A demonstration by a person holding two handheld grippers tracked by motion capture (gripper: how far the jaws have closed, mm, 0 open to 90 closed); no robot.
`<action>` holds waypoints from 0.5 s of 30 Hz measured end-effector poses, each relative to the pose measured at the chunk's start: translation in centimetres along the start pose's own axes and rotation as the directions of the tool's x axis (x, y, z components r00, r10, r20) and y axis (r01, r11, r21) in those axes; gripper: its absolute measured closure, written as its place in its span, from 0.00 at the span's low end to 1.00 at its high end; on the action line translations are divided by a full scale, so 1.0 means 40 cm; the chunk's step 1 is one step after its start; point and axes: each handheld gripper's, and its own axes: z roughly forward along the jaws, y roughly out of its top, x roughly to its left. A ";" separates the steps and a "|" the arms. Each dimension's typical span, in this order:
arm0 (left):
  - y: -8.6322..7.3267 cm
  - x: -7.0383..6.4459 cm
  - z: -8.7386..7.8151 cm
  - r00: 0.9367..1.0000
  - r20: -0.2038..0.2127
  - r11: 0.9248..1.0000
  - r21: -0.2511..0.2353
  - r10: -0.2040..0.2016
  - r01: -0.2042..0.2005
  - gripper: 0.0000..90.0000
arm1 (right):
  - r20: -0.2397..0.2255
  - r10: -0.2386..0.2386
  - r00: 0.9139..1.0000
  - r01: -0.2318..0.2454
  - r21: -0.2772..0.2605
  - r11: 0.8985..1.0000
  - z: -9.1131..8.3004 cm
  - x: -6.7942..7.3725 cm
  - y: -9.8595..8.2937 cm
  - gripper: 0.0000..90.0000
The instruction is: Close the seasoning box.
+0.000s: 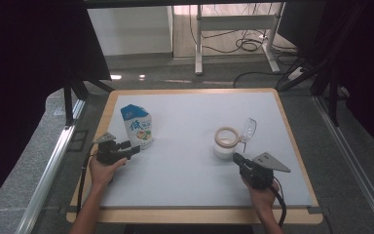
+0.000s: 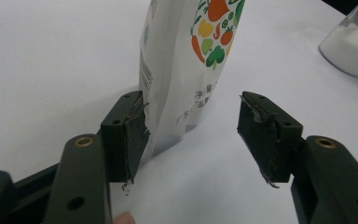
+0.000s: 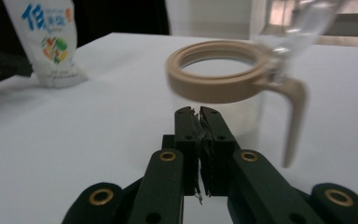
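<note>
Now | bag (image 2: 186, 65) upright, long axis vertical | my left fingers (image 2: 126, 135) apart around its base | right fingers (image 3: 200, 140) together by jar (image 3: 223, 88)

Left gripper (image 2: 192, 126): matte black two-jaw body, blocky square pads (image 2: 129, 135) with frayed liner edges, brass-ringed screw holes along jaw arms. Right gripper (image 3: 200, 122): same black build, same brass-ringed holes, pad liners ragged. Each carries grey three-cornered plate (image 1: 271, 161) on top at 12 o'clock, black cable (image 1: 281, 202) trailing off at 6 o'clock. Forearms bare, no sleeves.
</note>
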 end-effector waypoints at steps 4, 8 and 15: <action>-0.004 -0.004 0.004 1.000 -0.006 1.000 0.009 0.009 -0.009 0.46 | 0.036 0.036 0.999 -0.035 -0.026 0.999 -0.021 -0.033 0.009 0.96; -0.006 -0.005 0.003 1.000 -0.014 1.000 0.011 0.010 -0.010 0.46 | 0.072 0.053 0.996 -0.050 -0.042 0.998 -0.029 -0.059 0.016 0.96; -0.012 -0.009 0.006 1.000 -0.020 1.000 0.023 0.017 -0.016 0.46 | 0.107 0.089 0.990 -0.083 -0.054 0.995 -0.026 -0.100 0.026 0.96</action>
